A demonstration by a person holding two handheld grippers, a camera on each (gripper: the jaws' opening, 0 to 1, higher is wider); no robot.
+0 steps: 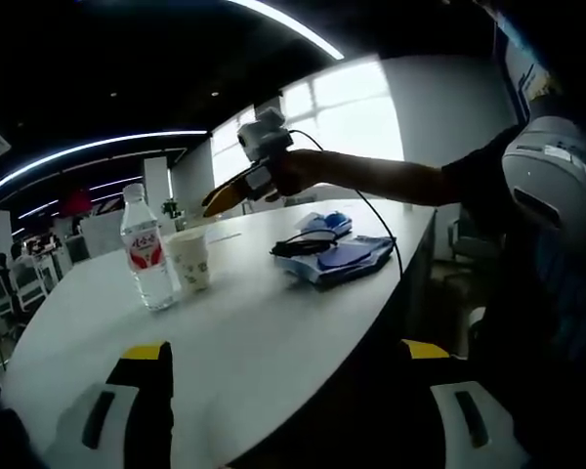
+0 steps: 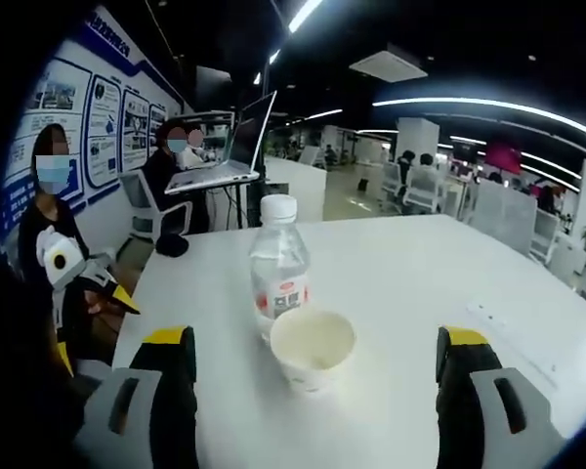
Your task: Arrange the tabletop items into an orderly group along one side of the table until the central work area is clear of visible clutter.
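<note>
A clear water bottle (image 1: 146, 249) with a red label and white cap stands on the white table (image 1: 264, 342), a paper cup (image 1: 190, 259) just to its right. My left gripper (image 1: 293, 396) is open near the table's edge, nothing between its jaws. Beyond the cup, my right gripper (image 1: 217, 202) hangs over the table in a person's outstretched hand. In the right gripper view the cup (image 2: 313, 347) sits just ahead of the open right gripper (image 2: 317, 396), with the bottle (image 2: 278, 269) right behind it. The left gripper (image 2: 117, 293) shows at the left.
A blue folder stack (image 1: 342, 259) with a black cable (image 1: 303, 244) on it lies at the table's right side. A small black object (image 2: 171, 244) rests at the table's far-left corner. A laptop (image 2: 225, 147) stands on another desk, with seated people nearby. Chairs stand around.
</note>
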